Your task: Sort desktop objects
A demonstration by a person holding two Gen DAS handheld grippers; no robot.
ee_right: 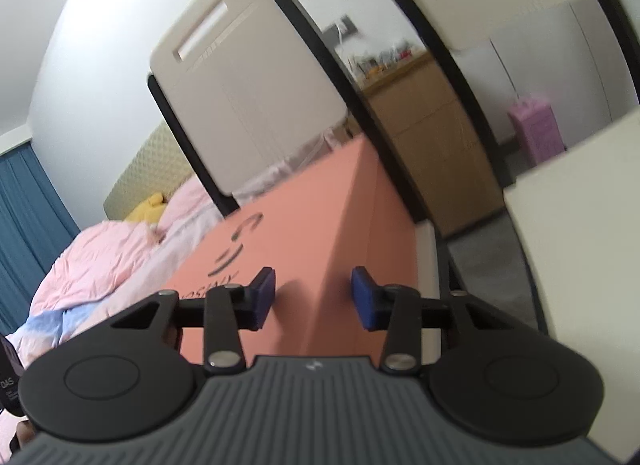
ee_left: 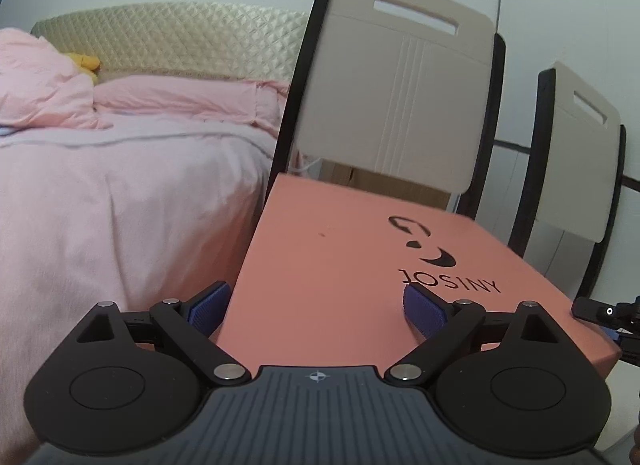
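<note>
A salmon-pink shoebox (ee_left: pixel 340 265) with a black logo and lettering on its lid lies in front of both grippers. My left gripper (ee_left: pixel 316 301) is open wide at the box's near left corner. Its left pad (ee_left: pixel 208 305) hangs beside the box's left side and its right pad (ee_left: pixel 424 313) lies over the lid. In the right wrist view the same box (ee_right: pixel 304 233) shows its lid and one side wall. My right gripper (ee_right: pixel 314 289) is shut on the box's near right corner, one pad on the lid and one on the side wall. The right gripper's tip (ee_left: pixel 600 311) shows at the far right of the left wrist view.
A bed with a pink duvet (ee_left: pixel 120 185) and a yellow plush toy (ee_left: pixel 86 63) lies close on the left. Two beige chair backs (ee_left: pixel 396 85) (ee_left: pixel 576 153) stand just behind the box. A wooden cabinet (ee_right: pixel 420 125), a pink bin (ee_right: pixel 536 129) and a white surface (ee_right: pixel 580 245) are on the right.
</note>
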